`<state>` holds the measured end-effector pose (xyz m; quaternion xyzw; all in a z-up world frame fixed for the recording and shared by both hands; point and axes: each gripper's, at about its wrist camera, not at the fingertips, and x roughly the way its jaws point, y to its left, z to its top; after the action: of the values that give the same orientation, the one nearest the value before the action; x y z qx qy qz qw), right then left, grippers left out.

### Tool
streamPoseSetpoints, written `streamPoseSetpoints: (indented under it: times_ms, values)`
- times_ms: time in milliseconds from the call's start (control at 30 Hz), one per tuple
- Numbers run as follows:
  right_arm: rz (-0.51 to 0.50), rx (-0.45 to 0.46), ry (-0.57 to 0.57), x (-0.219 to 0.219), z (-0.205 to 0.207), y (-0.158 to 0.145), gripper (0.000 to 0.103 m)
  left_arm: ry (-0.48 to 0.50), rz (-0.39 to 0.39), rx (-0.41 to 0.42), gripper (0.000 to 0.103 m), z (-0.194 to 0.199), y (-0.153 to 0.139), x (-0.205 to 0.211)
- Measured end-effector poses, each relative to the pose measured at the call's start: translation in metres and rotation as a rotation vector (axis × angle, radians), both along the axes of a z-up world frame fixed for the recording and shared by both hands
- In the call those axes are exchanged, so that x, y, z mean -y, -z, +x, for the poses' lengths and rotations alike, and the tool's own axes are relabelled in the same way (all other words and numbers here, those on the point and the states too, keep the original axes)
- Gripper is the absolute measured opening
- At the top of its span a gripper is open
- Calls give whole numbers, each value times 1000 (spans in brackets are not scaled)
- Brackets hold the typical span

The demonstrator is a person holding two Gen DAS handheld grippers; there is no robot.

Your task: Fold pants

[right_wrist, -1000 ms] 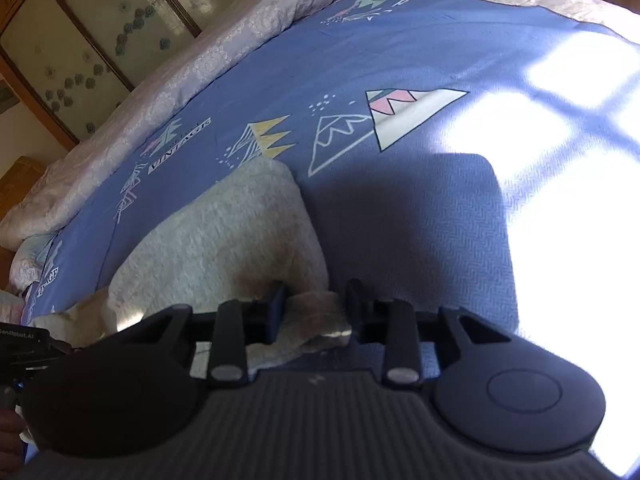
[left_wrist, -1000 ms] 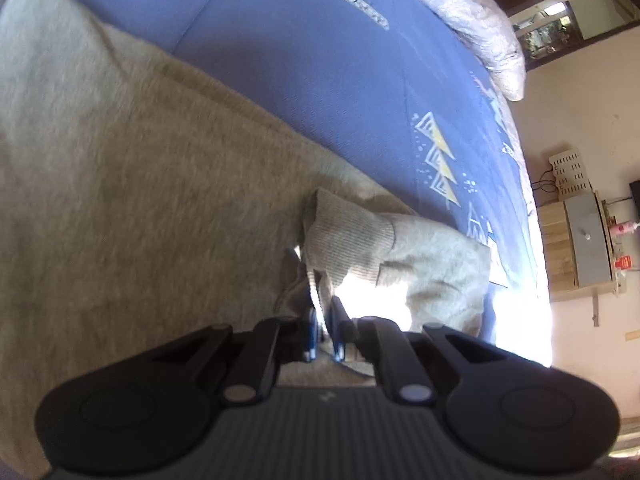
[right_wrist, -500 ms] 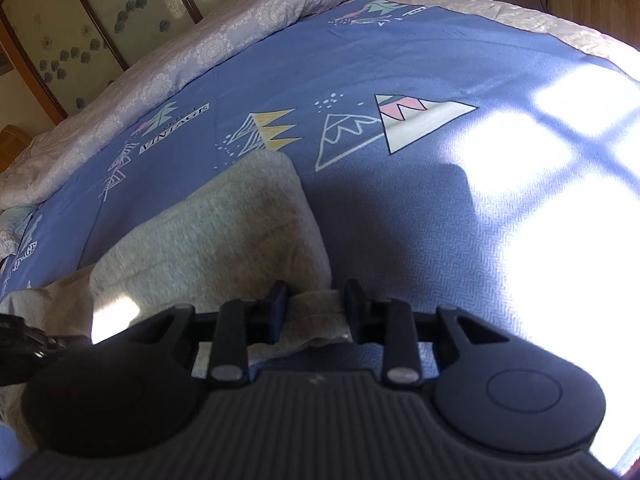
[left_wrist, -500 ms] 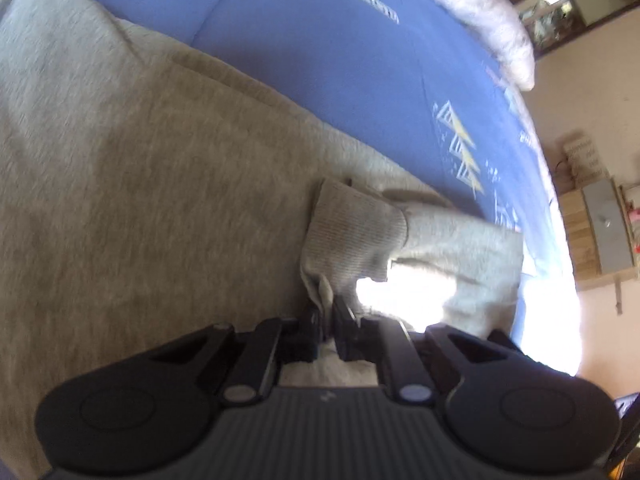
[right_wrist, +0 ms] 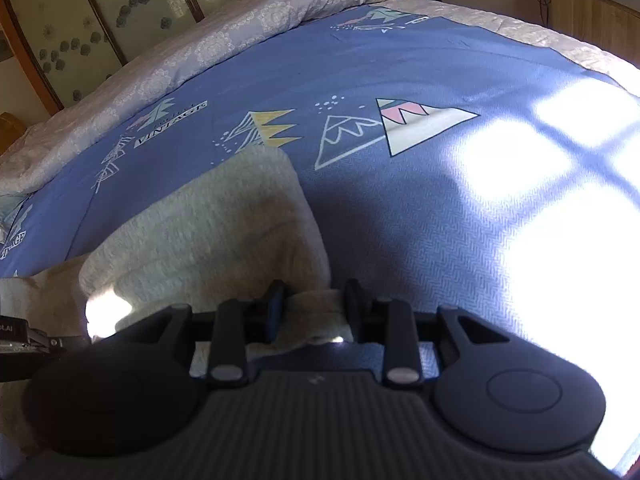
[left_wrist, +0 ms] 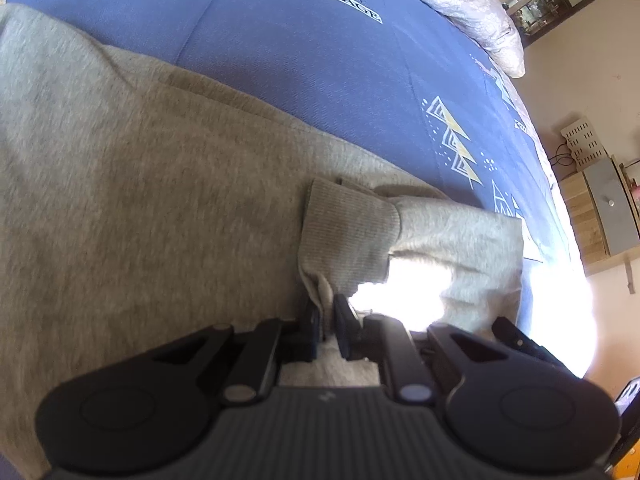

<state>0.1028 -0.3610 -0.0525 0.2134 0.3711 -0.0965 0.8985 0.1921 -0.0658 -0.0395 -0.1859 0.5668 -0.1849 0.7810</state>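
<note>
The grey pants (left_wrist: 152, 208) are lying spread on the blue bed cover (left_wrist: 320, 80), with one leg doubled back so that its ribbed cuff (left_wrist: 348, 236) is resting on top of the wider cloth. The left tool (left_wrist: 327, 320) is sitting at the lower corner of that cuff, and its jaws have just been opening: a second ago they were pinched tight on the cuff edge, and now a narrow gap is showing, with a thin fold of cloth standing between the pads but seemingly no longer squeezed. That suggests the folded leg is being let go where it lies.

The right tool (right_wrist: 314, 308) is keeping its jaws partly apart around the folded edge of the pants (right_wrist: 224, 224); the cloth is filling the space between them and appears to be gripped. One fold looks finished, with the next still to be started.
</note>
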Motion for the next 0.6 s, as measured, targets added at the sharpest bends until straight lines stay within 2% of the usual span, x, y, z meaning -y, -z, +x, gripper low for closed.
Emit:
streamPoseSetpoints:
  times_ms: [33,133,233,333,367,500,567,600]
  values:
    - [13,1,12,1,-1,-1,37,-15,12,-14,20,-2,-4,-4]
    - [60,12,64,7,-14,-6,40,-46,-1,12,19,-18,-22,-32]
    - [68,44,94,6,-35,-15,42,-94,-91,63,20,-50,-40,-88]
    - [34,93,93,-6,-54,-26,42,-179,-174,80,26,-87,-47,-155]
    - [29,109,84,-11,-60,-29,42,-218,-179,81,32,-99,-46,-177]
    - [32,133,10,-41,-68,-33,42,-388,-165,70,40,-135,-37,-250]
    - [43,129,-45,-58,-69,-32,42,-479,-201,37,52,-141,-25,-279]
    - [49,121,-77,-67,-68,-30,42,-519,-229,20,53,-143,-19,-288]
